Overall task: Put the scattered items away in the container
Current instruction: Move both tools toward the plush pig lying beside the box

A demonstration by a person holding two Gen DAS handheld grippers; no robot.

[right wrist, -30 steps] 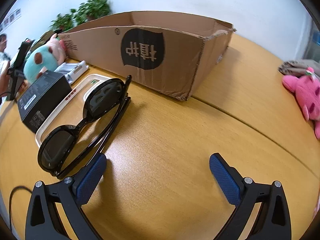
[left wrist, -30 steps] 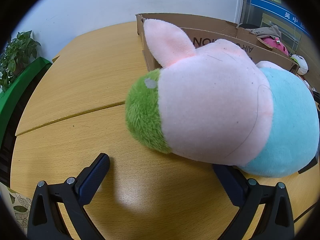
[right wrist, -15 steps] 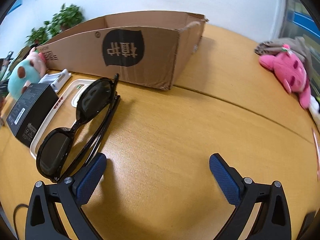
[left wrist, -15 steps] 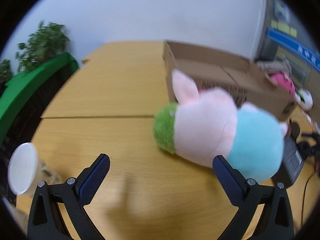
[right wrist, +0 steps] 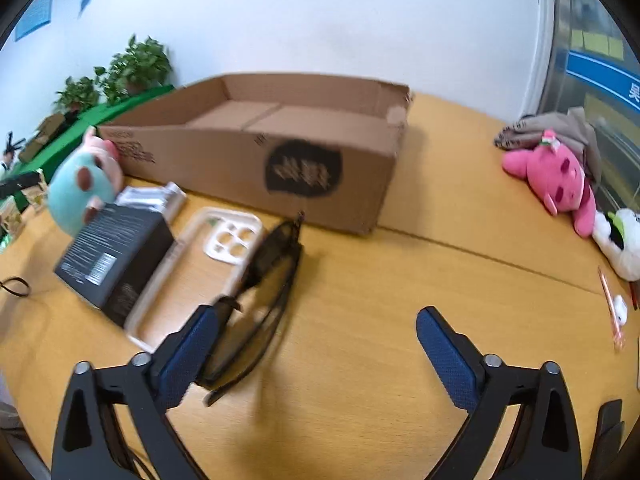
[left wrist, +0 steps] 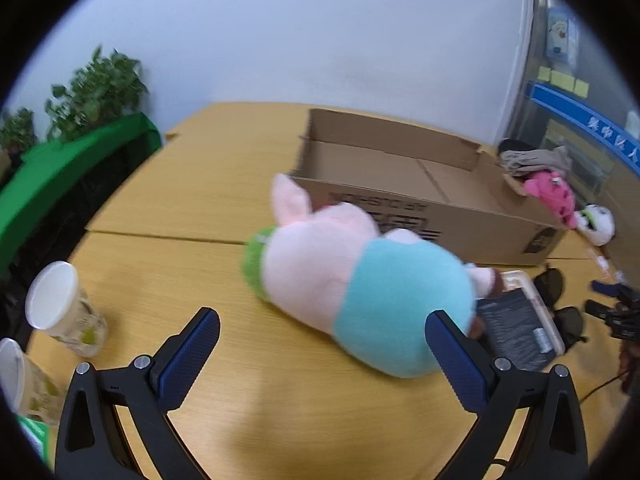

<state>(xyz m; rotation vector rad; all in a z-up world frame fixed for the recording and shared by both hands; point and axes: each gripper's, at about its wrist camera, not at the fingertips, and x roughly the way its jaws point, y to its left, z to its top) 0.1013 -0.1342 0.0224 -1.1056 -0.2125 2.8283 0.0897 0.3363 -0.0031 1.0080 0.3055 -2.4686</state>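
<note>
A pink, teal and green plush toy [left wrist: 360, 284] lies on the wooden table in front of the open cardboard box [left wrist: 480, 224]. My left gripper [left wrist: 322, 318] hovers open just short of it; the right fingertip overlaps the teal end in the picture. In the right wrist view, black sunglasses [right wrist: 272, 256] lie folded on the table. One lens is against the left finger of my right gripper [right wrist: 316, 316], whose jaws are closing. The right pad is still well clear of the glasses. The box [right wrist: 208, 156] stands behind them, with the plush toy [right wrist: 80, 192] at its left end.
A black carton [right wrist: 112, 252], a white phone case [right wrist: 228, 236] and a silver pack [right wrist: 156, 200] lie left of the sunglasses. A pink plush [right wrist: 556, 176] and a white plush [right wrist: 616, 236] sit at the far right. Paper cups [left wrist: 60, 308] stand at the table's left edge.
Both grippers have risen and pulled back, so the plush toy and the box look smaller. The right gripper's fingers stand slightly closer together, and the sunglasses now reach behind its left finger.
</note>
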